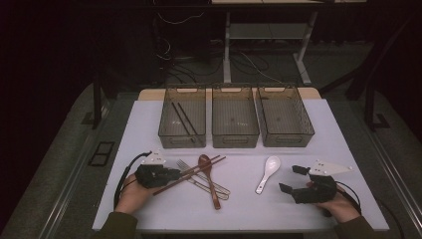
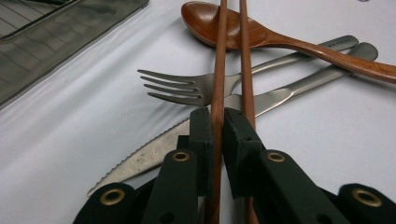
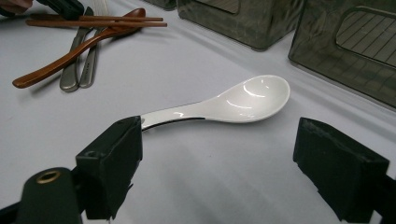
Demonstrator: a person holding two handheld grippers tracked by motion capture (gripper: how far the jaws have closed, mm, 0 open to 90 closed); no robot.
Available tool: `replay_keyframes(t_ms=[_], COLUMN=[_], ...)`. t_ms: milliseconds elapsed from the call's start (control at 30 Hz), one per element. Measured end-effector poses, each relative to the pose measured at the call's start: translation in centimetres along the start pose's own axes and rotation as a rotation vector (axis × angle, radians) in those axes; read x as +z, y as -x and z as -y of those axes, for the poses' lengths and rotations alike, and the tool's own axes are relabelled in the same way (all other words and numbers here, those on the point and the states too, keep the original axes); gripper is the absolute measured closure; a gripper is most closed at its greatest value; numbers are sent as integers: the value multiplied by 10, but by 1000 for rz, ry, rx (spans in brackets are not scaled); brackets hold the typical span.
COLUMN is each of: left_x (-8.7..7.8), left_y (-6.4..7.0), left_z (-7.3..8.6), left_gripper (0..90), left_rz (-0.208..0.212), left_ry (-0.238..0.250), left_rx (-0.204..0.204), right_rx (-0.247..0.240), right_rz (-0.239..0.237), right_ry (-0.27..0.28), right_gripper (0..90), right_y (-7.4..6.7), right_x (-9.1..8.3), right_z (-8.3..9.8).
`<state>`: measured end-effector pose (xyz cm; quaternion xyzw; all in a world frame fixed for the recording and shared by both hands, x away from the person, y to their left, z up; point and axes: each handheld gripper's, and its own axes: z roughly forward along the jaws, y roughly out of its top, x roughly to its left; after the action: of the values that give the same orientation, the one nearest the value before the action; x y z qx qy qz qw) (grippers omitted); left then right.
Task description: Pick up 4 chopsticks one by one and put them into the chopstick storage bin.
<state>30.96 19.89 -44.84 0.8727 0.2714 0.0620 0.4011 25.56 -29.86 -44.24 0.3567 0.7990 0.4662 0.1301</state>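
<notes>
The chopsticks (image 2: 218, 70) lie near the tabletop's front-left edge, crossing a fork (image 2: 187, 88), a knife (image 2: 154, 151) and a wooden spoon (image 2: 261, 35). The left gripper (image 2: 215, 122) is clamped on one stick; the second stick runs just beside the jaw, outside the grip. Risk: lifting may leave that stick behind or drag the cutlery beneath. The right gripper (image 3: 224, 163) stands wide open, its jaws empty, near a white spoon (image 3: 233, 102). Three bins (image 1: 235, 119) line the far edge.

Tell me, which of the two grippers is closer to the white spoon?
Right. The right gripper, jaws open, sits just beside the white spoon; the left gripper is farther off, clamped on a wooden chopstick in the cutlery pile.
</notes>
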Motion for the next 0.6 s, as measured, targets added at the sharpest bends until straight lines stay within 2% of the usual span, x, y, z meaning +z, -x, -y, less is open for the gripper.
replay_keyframes(t_ms=[200, 500, 600], left_x=[0, -3, -6], left_y=[0, 2, 2], left_z=[0, -4, -5], left_gripper=[826, 831, 831], left_rz=[6, 13, 11], left_ry=[0, 15, 22], left_rx=[7, -19, -13], right_rx=[0, 0, 1], right_rz=[-1, -2, -2], right_ry=[0, 1, 1], right_gripper=[153, 153, 153], right_y=[0, 0, 0], right_x=[0, 0, 0], right_z=[0, 0, 0])
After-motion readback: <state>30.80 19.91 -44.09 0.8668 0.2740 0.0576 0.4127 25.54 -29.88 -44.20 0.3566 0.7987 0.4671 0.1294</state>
